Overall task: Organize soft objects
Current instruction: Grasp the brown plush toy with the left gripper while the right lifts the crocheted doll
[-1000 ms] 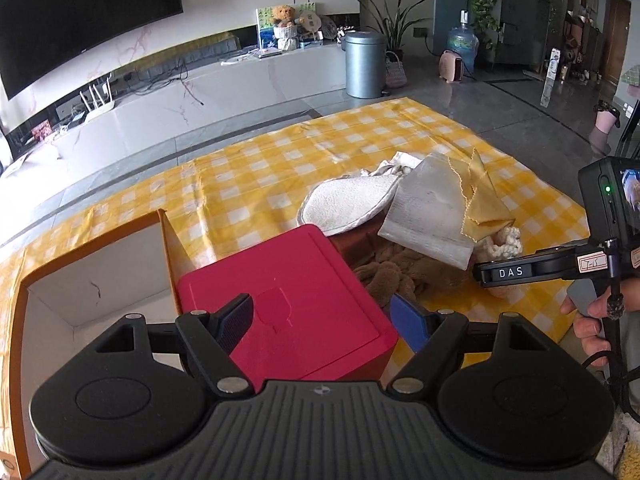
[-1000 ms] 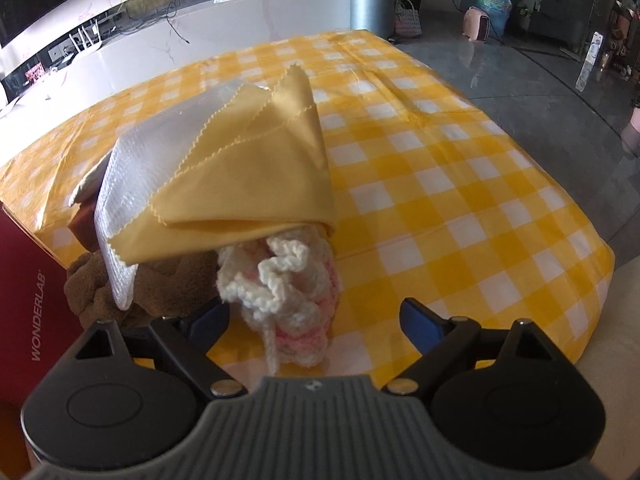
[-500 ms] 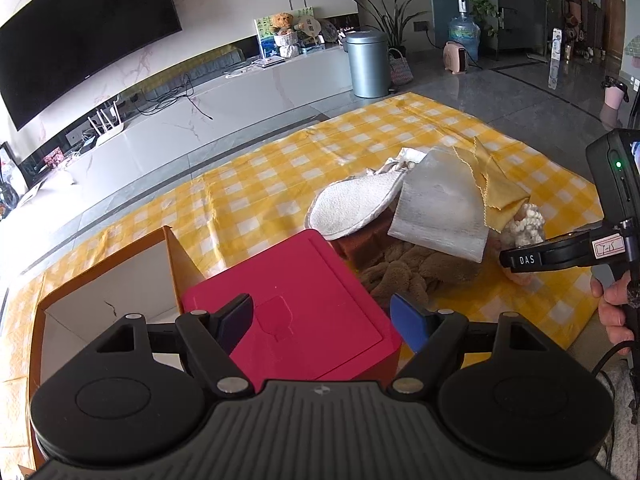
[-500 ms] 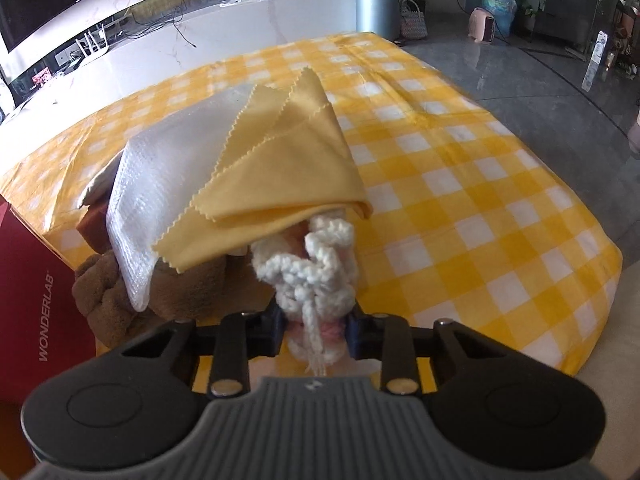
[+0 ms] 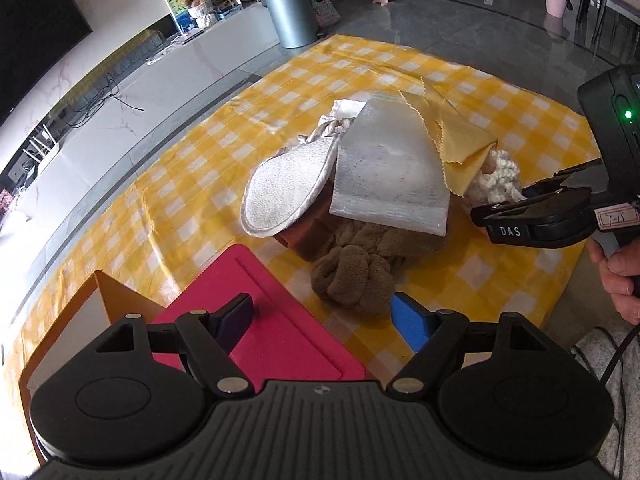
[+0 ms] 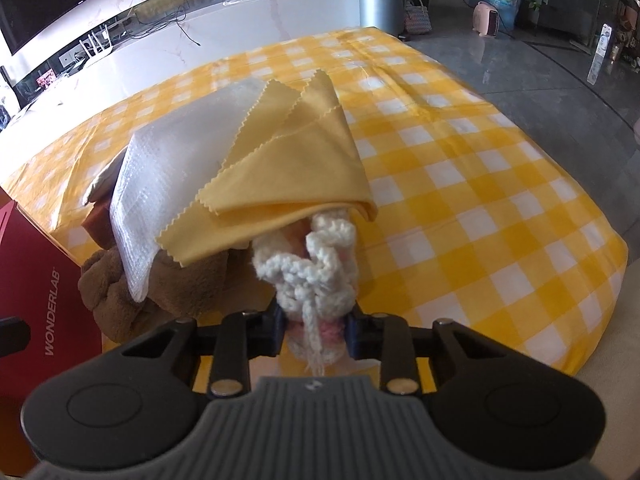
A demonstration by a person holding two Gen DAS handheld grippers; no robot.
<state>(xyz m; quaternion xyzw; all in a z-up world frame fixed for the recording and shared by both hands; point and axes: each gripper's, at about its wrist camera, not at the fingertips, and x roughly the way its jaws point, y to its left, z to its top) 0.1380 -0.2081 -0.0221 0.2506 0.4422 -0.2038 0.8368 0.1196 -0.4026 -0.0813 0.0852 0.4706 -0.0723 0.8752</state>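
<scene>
A heap of soft things lies on the yellow checked cloth (image 5: 208,168): a white padded slipper (image 5: 284,196), a white waffle cloth (image 5: 384,184), a folded yellow cloth (image 6: 288,176), a brown plush towel (image 5: 352,276) and a white-and-pink crocheted piece (image 6: 312,276). My right gripper (image 6: 316,330) is shut on the near end of the crocheted piece, whose far end is tucked under the yellow cloth. My left gripper (image 5: 322,316) is open and holds nothing. It hovers over the corner of a red box (image 5: 264,340), just short of the brown towel.
An open cardboard box (image 5: 104,292) stands left of the red box. A rust-brown item (image 5: 308,232) lies under the slipper. A person's hand (image 5: 620,276) holds the right gripper's handle at the table's right edge. Beyond the table are a white bench and a grey bin (image 5: 290,12).
My right gripper's jaws have come together on the crocheted piece. My left gripper has rolled and shifted right, so the heap now sits nearer its open jaws.
</scene>
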